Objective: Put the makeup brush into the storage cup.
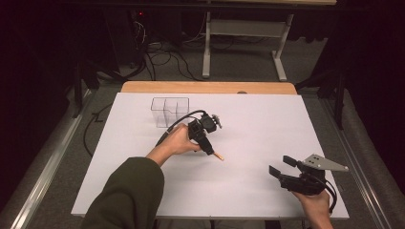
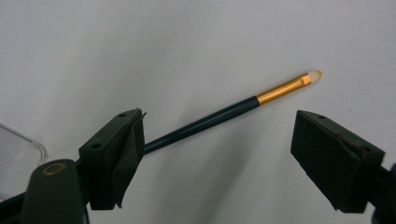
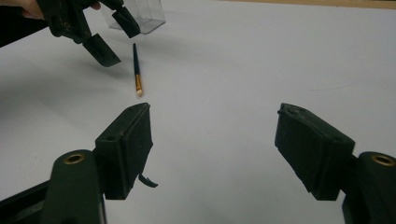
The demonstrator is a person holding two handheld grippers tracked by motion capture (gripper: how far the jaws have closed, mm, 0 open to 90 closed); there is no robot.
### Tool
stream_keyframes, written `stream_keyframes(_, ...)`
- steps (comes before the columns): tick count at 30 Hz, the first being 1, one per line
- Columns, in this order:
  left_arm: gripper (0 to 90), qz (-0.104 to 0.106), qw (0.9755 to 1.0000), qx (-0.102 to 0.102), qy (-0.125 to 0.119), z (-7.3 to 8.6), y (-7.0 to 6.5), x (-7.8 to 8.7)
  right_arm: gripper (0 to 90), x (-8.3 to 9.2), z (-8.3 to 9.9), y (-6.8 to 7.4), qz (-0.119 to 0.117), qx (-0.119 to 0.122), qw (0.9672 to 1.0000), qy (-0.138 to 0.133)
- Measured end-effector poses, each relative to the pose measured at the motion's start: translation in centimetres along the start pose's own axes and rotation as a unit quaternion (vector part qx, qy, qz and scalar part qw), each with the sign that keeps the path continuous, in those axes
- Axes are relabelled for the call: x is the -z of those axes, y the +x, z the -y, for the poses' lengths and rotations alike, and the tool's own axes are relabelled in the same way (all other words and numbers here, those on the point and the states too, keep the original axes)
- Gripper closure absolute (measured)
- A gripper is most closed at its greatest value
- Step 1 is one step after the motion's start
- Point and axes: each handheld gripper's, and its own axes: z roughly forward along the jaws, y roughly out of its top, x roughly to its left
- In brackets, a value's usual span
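A small brush point(image 2: 210, 121) with a dark handle, gold ferrule and pale tip lies flat on the white board point(image 1: 267, 124). My left gripper point(image 1: 209, 149) hovers just over it, open, with the handle running between the jaws and passing close to the left jaw; the brush tip point(image 1: 219, 156) sticks out beyond it. The left gripper view shows the left gripper point(image 2: 219, 154) with jaws wide apart. My right gripper point(image 1: 282, 165) is at the front right, open and holding nothing. In the right gripper view, the brush point(image 3: 137, 70) lies beyond the right gripper point(image 3: 215, 149), beneath the left gripper point(image 3: 114, 37).
A clear plastic compartment box point(image 1: 169, 112) stands at the back left of the board, just behind the left hand; it also shows as the box point(image 3: 140, 14) and a box corner point(image 2: 18, 154). A wooden table edge point(image 1: 210, 87) runs behind the board.
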Motion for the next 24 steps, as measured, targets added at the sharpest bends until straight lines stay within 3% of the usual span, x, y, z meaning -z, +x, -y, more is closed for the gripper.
stream_keyframes(24, 20.2, -0.015, 0.9988, -0.028, 0.037, -0.2, -0.4, -1.7, 28.7, 0.0, 0.0, 0.0, -0.005, 0.0, 1.0, 0.0)
